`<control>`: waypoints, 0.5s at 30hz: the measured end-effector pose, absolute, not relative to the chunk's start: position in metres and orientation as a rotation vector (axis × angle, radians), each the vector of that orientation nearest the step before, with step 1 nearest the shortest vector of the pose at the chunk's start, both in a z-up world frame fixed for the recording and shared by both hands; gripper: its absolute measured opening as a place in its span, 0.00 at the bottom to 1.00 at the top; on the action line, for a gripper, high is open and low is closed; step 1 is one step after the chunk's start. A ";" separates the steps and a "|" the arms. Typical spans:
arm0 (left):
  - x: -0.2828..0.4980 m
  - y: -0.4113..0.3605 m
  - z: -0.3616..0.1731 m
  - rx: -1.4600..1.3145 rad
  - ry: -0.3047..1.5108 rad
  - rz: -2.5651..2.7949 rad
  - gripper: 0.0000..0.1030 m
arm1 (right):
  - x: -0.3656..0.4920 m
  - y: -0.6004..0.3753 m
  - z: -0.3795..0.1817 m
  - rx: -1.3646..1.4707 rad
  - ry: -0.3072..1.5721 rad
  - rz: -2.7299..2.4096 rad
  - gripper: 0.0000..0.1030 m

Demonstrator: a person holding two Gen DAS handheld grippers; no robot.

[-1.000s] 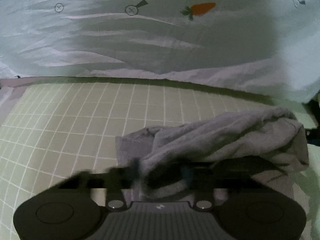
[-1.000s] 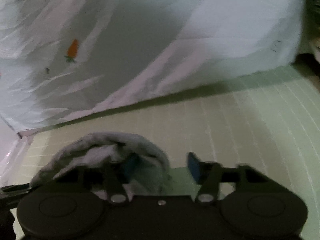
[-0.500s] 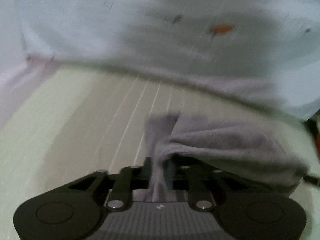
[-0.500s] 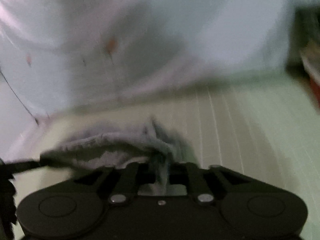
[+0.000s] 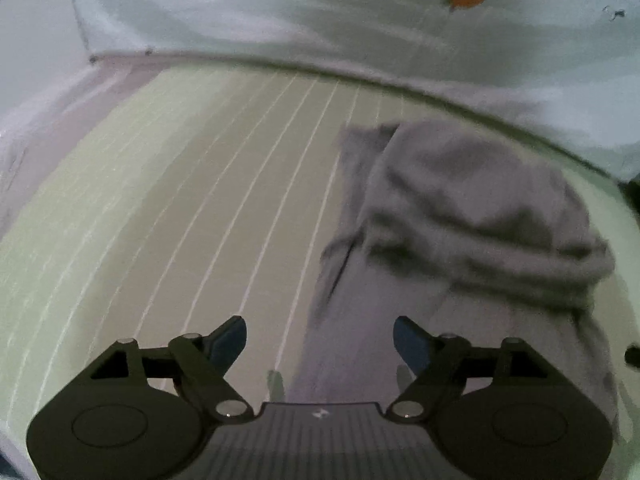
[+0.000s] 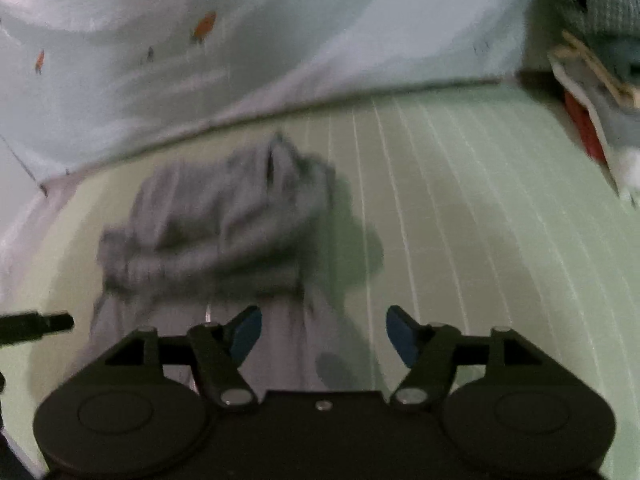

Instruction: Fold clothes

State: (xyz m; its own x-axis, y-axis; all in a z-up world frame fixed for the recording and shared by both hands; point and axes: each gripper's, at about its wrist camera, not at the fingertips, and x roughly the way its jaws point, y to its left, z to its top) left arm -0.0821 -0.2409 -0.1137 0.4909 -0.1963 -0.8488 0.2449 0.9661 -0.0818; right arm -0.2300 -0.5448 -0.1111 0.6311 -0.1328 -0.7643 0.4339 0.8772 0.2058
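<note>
A grey garment lies bunched on the pale green gridded mat, its far half rolled over the flat near half. In the left wrist view it fills the right side, and my left gripper hangs above its near left edge, jaws opening, blue pads clear of the cloth. In the right wrist view the same garment sits left of centre. My right gripper is above its near right edge, jaws opening, nothing pressed between them.
A white sheet with small carrot prints rises behind the mat. A stack of folded clothes sits at the mat's far right corner. The tip of the left tool pokes in at the left of the right wrist view.
Both grippers were shut on the grey garment's edges and carried it forward; now both have let go and stand wide, and the garment has dropped onto the mat, folded over itself.
</note>
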 end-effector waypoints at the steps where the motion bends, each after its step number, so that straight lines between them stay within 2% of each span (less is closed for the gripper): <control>1: -0.089 -0.236 -0.117 0.052 1.042 -0.261 0.79 | -0.239 -0.540 -0.117 0.397 0.854 -0.336 0.68; 5: -0.114 -0.216 -0.128 0.063 1.097 -0.249 0.79 | -0.267 -0.524 -0.134 0.429 0.932 -0.355 0.69; 9: -0.138 -0.207 -0.138 0.116 1.119 -0.288 0.79 | -0.286 -0.502 -0.143 0.446 0.966 -0.392 0.73; 15: -0.156 -0.199 -0.141 0.138 1.086 -0.365 0.78 | -0.309 -0.466 -0.153 0.452 0.979 -0.423 0.77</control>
State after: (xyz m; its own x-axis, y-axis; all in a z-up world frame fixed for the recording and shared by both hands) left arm -0.1561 -0.1988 -0.1412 0.4129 -0.2227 -0.8831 0.3563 0.9319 -0.0685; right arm -0.3086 -0.4663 -0.1534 0.4925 -0.1367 -0.8595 0.5321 0.8288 0.1731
